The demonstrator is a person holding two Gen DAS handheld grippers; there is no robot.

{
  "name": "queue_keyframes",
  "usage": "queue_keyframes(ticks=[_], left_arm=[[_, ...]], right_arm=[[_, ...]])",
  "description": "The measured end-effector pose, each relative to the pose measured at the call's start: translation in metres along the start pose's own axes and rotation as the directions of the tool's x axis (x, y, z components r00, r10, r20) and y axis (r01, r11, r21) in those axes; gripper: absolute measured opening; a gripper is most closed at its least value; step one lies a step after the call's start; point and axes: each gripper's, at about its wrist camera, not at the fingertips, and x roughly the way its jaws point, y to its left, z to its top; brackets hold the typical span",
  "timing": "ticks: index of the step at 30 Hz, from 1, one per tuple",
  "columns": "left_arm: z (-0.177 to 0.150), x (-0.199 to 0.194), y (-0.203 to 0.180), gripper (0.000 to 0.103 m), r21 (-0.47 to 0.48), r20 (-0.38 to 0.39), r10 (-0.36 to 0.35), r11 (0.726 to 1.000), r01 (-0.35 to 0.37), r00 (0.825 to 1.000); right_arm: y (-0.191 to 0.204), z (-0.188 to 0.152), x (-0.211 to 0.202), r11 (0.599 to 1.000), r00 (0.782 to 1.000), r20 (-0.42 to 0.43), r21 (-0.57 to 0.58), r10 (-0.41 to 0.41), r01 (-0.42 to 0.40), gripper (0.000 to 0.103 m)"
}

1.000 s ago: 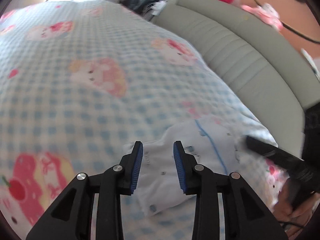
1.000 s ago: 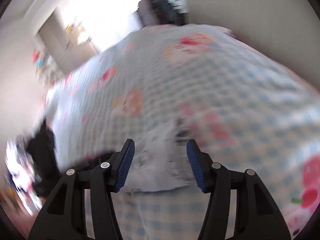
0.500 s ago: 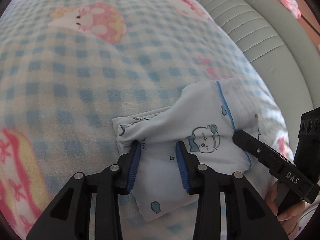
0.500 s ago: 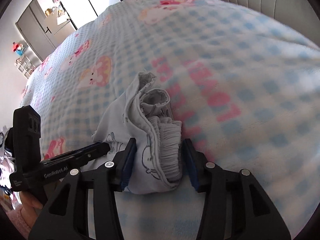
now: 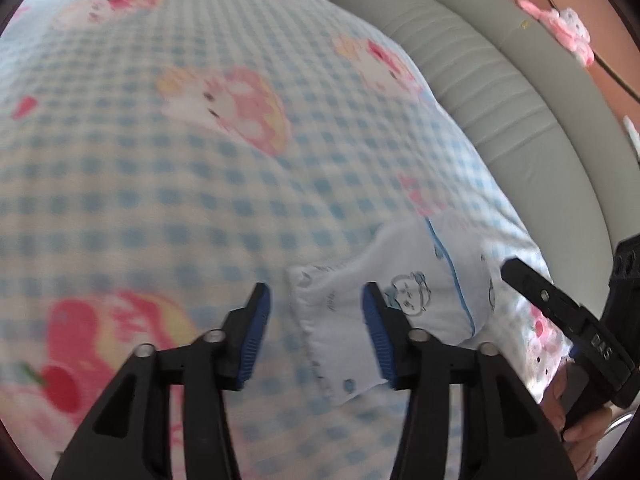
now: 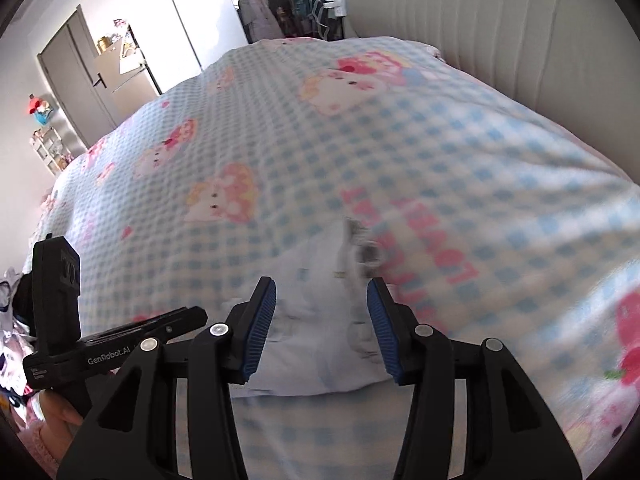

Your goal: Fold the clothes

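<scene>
A small white garment point(image 5: 404, 300) with blue piping and cartoon prints lies folded on the blue-checked bedspread point(image 5: 160, 200). My left gripper point(image 5: 316, 332) hovers at its left corner. Its jaws are opening, the corner lies between them, and the pads do not touch the cloth. From the right wrist view the same garment point(image 6: 320, 344) lies under my right gripper point(image 6: 322, 328), with its gathered waistband point(image 6: 360, 252) pointing away. The right jaws are opening slightly and stand off the cloth on both sides. A black finger point(image 5: 540, 296) of the right tool reaches in over the garment's far side.
A grey padded headboard point(image 5: 520, 100) runs along the bed's right side. The bedspread point(image 6: 440, 140) carries pink cartoon cats. Beyond the bed are a door point(image 6: 80, 76), small shelves point(image 6: 48, 148) and hanging clothes point(image 6: 280, 0). A hand point(image 5: 576, 416) holds the right tool.
Both grippers have drawn back from the garment. The left jaws have spread wide off its corner; the right jaws no longer hug the waistband fold. The garment stays on the bed.
</scene>
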Motion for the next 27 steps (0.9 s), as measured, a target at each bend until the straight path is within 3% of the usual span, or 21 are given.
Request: queue_keyframes(ticks=[2, 5, 11, 21, 23, 27], left_arm=[[0.010, -0.016, 0.012, 0.060, -0.021, 0.040, 0.047, 0.999, -0.047, 0.998], [0.020, -0.048, 0.033, 0.063, -0.034, 0.088, 0.125, 0.992, -0.122, 0.988], [0.031, -0.120, 0.072, 0.071, -0.040, 0.167, 0.244, 0.970, -0.241, 0.955], [0.021, -0.220, 0.149, 0.073, -0.136, 0.205, 0.383, 0.922, -0.361, 0.901], [0.011, -0.241, 0.166, 0.084, -0.166, 0.229, 0.380, 0.922, -0.349, 0.896], [-0.012, -0.279, 0.198, 0.085, -0.212, 0.226, 0.411, 0.906, -0.367, 0.883]], right_arm=[[0.021, 0.002, -0.002, 1.000, 1.000, 0.000, -0.004, 0.022, -0.022, 0.051], [0.051, 0.005, 0.000, 0.999, 1.000, -0.005, -0.018, 0.029, -0.029, 0.068], [0.120, -0.001, -0.007, 0.995, 0.998, 0.019, -0.075, 0.065, -0.063, 0.076], [0.218, -0.024, 0.002, 0.987, 0.990, -0.055, -0.087, 0.130, -0.135, 0.076], [0.236, -0.032, 0.002, 0.983, 0.986, -0.070, -0.098, 0.149, -0.156, 0.076], [0.267, -0.052, -0.001, 0.978, 0.984, -0.081, -0.124, 0.158, -0.167, 0.076]])
